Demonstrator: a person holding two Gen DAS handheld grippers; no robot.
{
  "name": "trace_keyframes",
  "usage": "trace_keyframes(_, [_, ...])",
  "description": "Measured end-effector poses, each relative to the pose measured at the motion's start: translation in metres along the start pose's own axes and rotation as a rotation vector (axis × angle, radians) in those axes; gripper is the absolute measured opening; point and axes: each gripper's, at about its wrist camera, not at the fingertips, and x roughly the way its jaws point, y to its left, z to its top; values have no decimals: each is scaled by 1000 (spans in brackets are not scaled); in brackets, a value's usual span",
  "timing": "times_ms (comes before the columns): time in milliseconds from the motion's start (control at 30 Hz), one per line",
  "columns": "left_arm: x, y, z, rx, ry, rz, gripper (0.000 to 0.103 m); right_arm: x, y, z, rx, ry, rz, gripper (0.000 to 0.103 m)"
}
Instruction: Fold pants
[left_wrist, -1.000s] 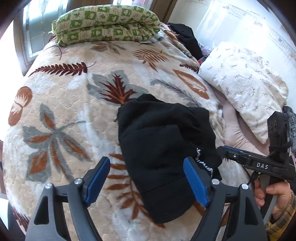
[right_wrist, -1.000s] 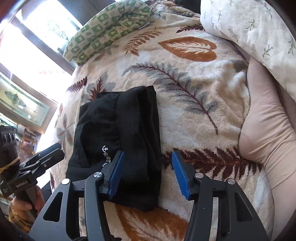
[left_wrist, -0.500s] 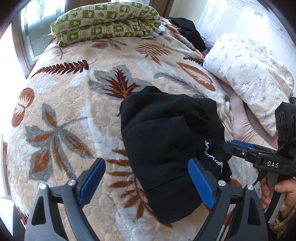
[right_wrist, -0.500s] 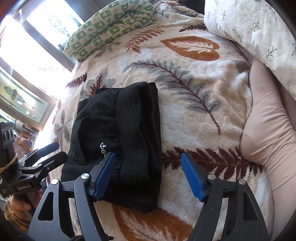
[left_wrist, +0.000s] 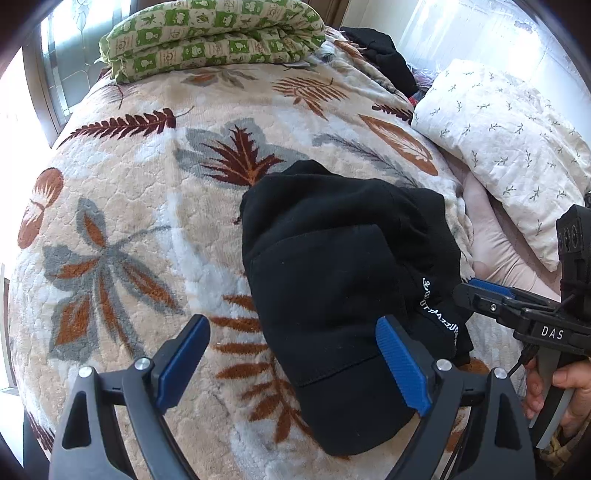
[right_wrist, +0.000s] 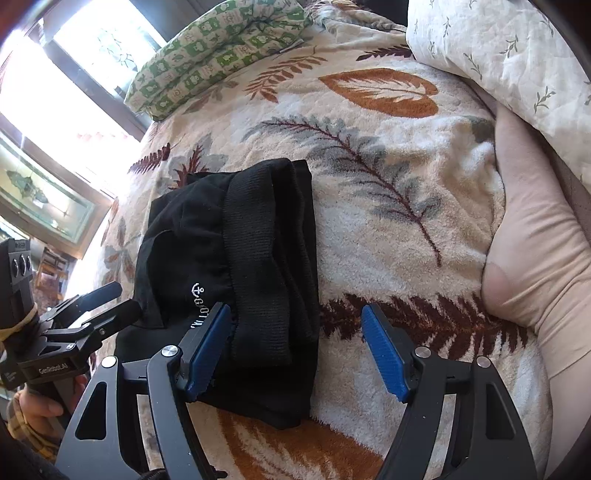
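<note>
Left gripper: jaws wide, nothing pressed between the pads; hung over the near left edge of the pants.
Right gripper: jaws spread, nothing clamped; its left pad lay over the pants, its right pad over bare blanket.
Pants: black, folded into a compact bundle, lay flat on the blanket near the bed's near edge; white lettering showed on one fold.
Blanket: cream plush with rust and grey leaves, covered the bed; broad bare stretches left of the pants and beyond them.
Pink cloth: bunched at the blanket's right edge, apart from the pants.
White pillow: sprig print, right side, behind the pink cloth.
Green checked quilt: folded, at the far end by the window.
Dark clothing: heaped at the far right corner.
</note>
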Motion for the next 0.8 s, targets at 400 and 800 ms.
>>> trace_keyframes(400, [4,2,1,-21,8,-22,95,9,8,3,3,40,25,77])
trace_keyframes(800, [20,27,5,-134,38,-97,97,19,-8,4,24,67,108,79])
